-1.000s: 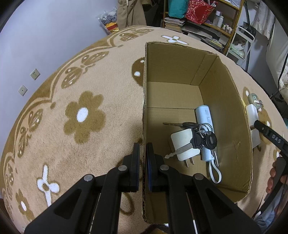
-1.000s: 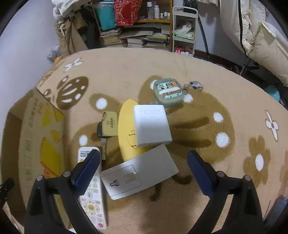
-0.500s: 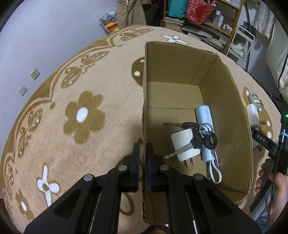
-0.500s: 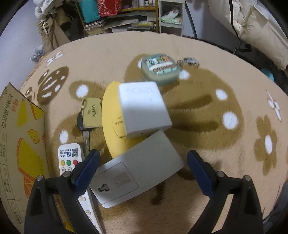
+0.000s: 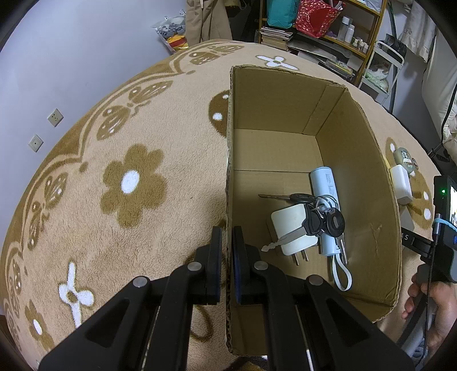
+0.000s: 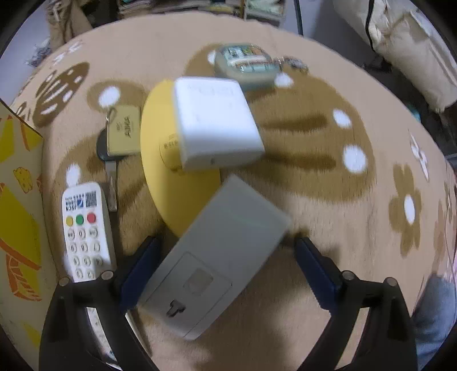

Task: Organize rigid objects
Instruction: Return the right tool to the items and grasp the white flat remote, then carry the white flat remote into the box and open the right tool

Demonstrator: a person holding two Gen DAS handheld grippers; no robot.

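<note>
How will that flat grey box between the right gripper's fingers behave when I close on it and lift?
The grey box looks like a hard, smooth plastic shell, so it should probably stay stiff but may slip. It lies skewed between the closing jaws of the right gripper, so it may twist. One end rests on the yellow disc, which could get nudged.

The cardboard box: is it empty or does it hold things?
Not empty: the cardboard box holds a charger, keys, and a power bank.

A tan plush rug with brown flower patterns covers the floor. Beyond its far edge stands a wooden shelf stacked with books and bottles, with a red patterned bag on top. Left of the rug, two wall sockets sit in a grey wall.
</note>
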